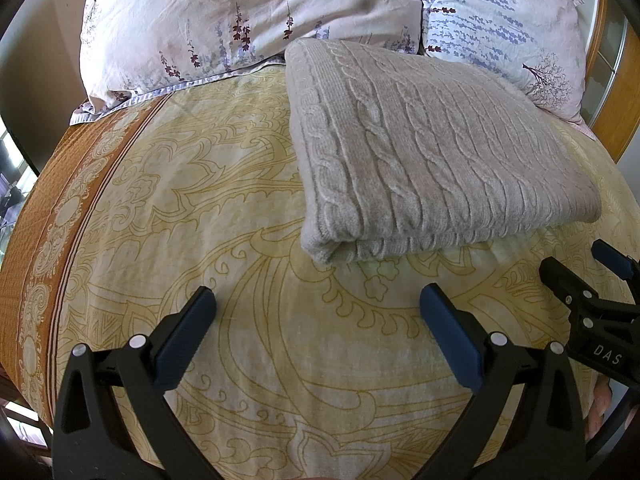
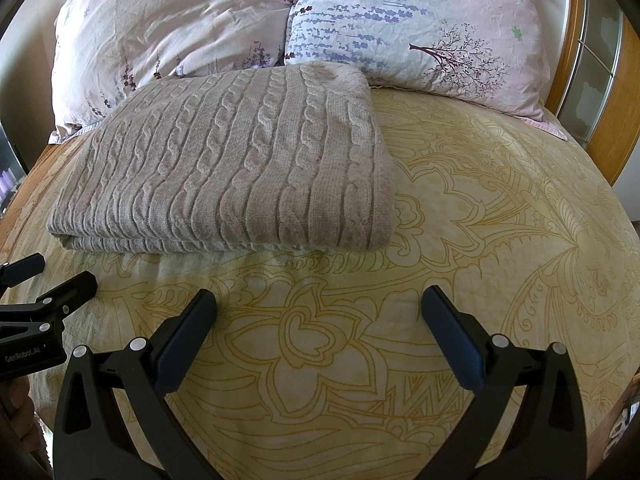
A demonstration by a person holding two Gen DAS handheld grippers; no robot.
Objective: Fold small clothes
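A grey cable-knit garment (image 1: 432, 152) lies folded into a thick rectangle on the yellow patterned bedspread (image 1: 200, 220). It also shows in the right wrist view (image 2: 240, 160), left of centre. My left gripper (image 1: 316, 300) is open and empty, just in front of the fold's near left corner, not touching it. My right gripper (image 2: 318, 300) is open and empty, in front of the fold's near right part. The right gripper shows at the right edge of the left wrist view (image 1: 592, 272); the left gripper shows at the left edge of the right wrist view (image 2: 52, 276).
Two floral pillows (image 2: 180, 28) (image 2: 420, 28) lie at the head of the bed behind the garment. A wooden headboard (image 2: 624, 100) rises at the right. The bedspread has an orange border (image 1: 48, 240) along the left side of the bed.
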